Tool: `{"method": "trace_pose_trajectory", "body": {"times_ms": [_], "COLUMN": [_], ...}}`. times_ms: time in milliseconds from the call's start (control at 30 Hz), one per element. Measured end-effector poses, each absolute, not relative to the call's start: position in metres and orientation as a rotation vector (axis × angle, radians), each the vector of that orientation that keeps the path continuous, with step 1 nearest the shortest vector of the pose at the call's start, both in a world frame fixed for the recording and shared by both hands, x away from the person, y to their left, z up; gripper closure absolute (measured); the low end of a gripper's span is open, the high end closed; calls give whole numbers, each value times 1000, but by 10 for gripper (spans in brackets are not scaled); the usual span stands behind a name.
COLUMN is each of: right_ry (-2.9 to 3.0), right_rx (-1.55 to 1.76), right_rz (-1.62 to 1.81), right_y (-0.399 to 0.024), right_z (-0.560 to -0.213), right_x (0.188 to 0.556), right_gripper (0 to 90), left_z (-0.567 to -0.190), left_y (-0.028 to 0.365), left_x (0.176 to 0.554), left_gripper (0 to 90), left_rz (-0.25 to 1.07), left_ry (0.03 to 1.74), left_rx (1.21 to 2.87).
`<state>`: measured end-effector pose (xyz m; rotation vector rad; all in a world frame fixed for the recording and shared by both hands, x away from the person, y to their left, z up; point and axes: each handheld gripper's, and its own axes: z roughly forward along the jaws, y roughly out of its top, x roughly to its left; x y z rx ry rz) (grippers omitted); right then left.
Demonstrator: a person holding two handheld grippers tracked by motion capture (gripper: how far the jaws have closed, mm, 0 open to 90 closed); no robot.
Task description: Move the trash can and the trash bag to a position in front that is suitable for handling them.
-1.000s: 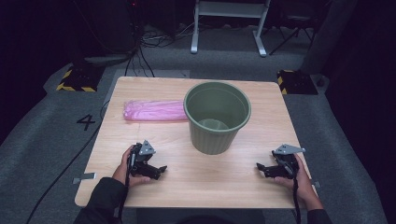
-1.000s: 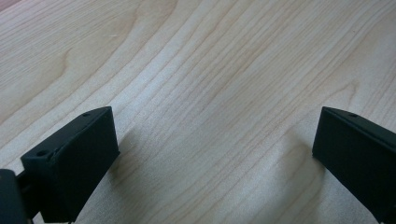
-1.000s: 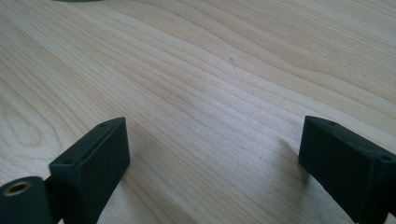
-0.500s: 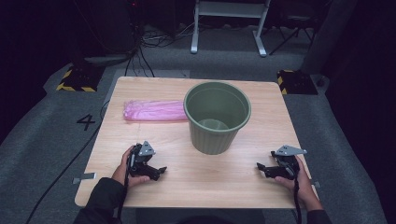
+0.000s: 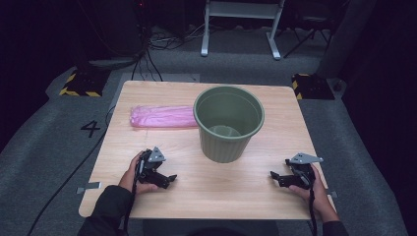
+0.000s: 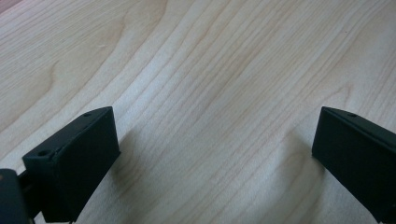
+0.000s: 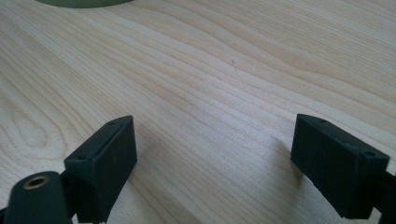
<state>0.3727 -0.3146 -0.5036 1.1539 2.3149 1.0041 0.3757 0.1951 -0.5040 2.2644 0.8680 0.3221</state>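
Left tongs (image 5: 166, 180): rest on the near left part of the desk (image 5: 236, 196), held in the person's left hand (image 5: 132, 172); jaws spread wide apart with nothing between them. The left gripper view (image 6: 212, 154) shows bare wood grain in the gap.
Right tongs (image 5: 276, 178): rest on the near right part of the desk, held in the person's right hand (image 5: 317, 189); jaws spread wide, nothing gripped. The right gripper view (image 7: 212, 158) shows bare wood between them and a sliver of green at the top edge.
Tongs pointing: each pair points inward, toward the middle of the desk; the two are well apart.
Grey plates: one three-cornered plate sits on top of each pair of tongs.
Green bucket (image 5: 228, 123): stands upright around the centre of the desk, beyond and between the two pairs of tongs, apart from both. Mouth open upward; inside looks empty.
Pink bag (image 5: 162, 117): flat, folded, translucent plastic; lies left of the bucket on the far left part of the desk, its right end at or just beside the bucket wall. Contact cannot be judged.
Floor (image 5: 59, 142): grey carpet, with a "4" mark left of the desk.
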Motion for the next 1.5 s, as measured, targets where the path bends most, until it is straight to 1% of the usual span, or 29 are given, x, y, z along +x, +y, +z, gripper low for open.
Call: {"method": "trace_pose_trajectory", "body": {"times_ms": [267,333,367,400,433,733,833,933,1033,1267,1333,1367,1500], "right_ry": [2316,2316,2317,2317,2316,2317,2317,2318,2317,2319,2319,2319,2319], "right_rx": [1154,1153,1152,1152,1152,1151,1150,1151,1150,1149,1150,1150,1148], "right_rz": [1004,1004,1005,1005,1005,1006,1006,1007,1006,1007,1007,1007,1007], "right_y": [-315,-315,-315,-315,-315,-315,-315,-315,-315,-315,-315,-315,-315], "right_z": [-504,-504,-504,-504,-504,-504,-504,-504,-504,-504,-504,-504,-504], "right_x": [373,373,373,373,373,373,373,373,373,373,373,373,373], "right_gripper": [142,143,143,142,143,143,143,143,143,143,143,143,144], "left_z": [-502,-500,-500,-500,-500,-497,-496,-493,-491,-482,-479,-479,-477], "left_y": [189,188,188,187,186,185,185,180,177,152,137,137,116], "left_x": [380,381,381,382,382,387,388,388,391,398,400,400,405], "left_gripper": [69,115,159,169,150,162,162,162,173,167,167,168,169], "left_rz": [325,319,321,324,324,354,347,387,361,331,331,331,317], "left_ry": [837,837,837,839,841,855,852,823,815,770,736,736,710], "left_rx": [2269,2264,2256,2268,2266,2268,2264,2257,2255,2231,2234,2234,2226]}}
